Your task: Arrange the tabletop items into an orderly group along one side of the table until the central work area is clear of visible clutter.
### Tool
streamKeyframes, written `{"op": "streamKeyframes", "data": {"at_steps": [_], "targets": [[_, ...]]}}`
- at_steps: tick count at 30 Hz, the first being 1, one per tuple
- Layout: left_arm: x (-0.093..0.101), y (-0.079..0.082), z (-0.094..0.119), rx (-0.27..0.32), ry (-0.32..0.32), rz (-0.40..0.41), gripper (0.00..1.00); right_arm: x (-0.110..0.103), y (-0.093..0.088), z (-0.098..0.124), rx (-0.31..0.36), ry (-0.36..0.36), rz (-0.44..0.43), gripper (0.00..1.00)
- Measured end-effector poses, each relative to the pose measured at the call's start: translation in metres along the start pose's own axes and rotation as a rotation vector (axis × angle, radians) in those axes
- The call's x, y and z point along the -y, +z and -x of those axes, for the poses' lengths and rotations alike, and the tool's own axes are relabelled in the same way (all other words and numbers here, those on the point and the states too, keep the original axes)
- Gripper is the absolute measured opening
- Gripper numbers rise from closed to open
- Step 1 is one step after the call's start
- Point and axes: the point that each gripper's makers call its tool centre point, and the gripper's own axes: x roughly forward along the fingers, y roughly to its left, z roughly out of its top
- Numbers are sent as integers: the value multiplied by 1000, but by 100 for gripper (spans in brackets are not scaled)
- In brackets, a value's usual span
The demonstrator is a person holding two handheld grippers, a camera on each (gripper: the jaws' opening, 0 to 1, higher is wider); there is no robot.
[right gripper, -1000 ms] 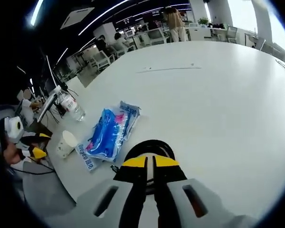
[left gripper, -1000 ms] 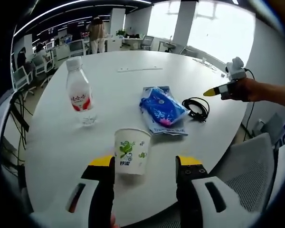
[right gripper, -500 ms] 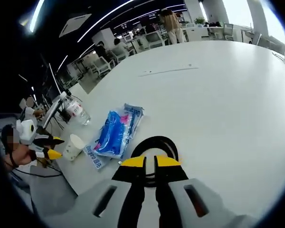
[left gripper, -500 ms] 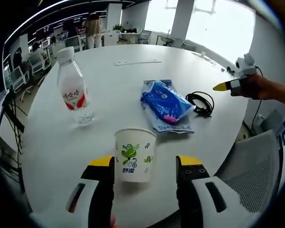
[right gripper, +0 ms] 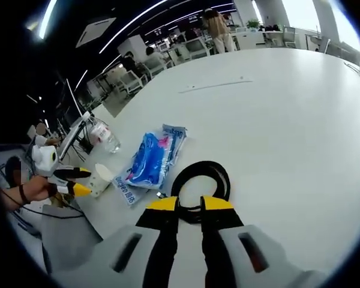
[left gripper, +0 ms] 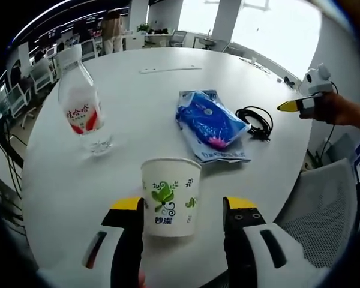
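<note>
Two jaws of left hand-held gripper [left gripper: 183, 207] straddle paper cup [left gripper: 170, 195], wide apart.

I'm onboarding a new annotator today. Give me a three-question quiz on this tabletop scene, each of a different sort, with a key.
1. True or false: the paper cup stands upright between the left gripper's open jaws.
2. What lies just ahead of the right gripper? A) water bottle B) black cable C) blue packet
3. Fill in: the water bottle has a red and white ____.

Key: 1 true; 2 B, the black cable; 3 label.
</note>
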Motion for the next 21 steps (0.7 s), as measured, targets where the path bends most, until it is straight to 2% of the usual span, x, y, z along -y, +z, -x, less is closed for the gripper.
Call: {"op": "streamKeyframes", "data": {"at_steps": [8, 14, 21], "targets": [[2, -4, -7, -23, -6, -9, 53, -19, 0, 1, -9, 43, 70, 23], [-3, -10, -13, -43, -1, -4, 52, -30, -5, 0, -46, 57, 157, 31], [-9, -11, -17, -59, 9, -4, 51, -38, -7, -3, -54, 69, 172, 31]]}}
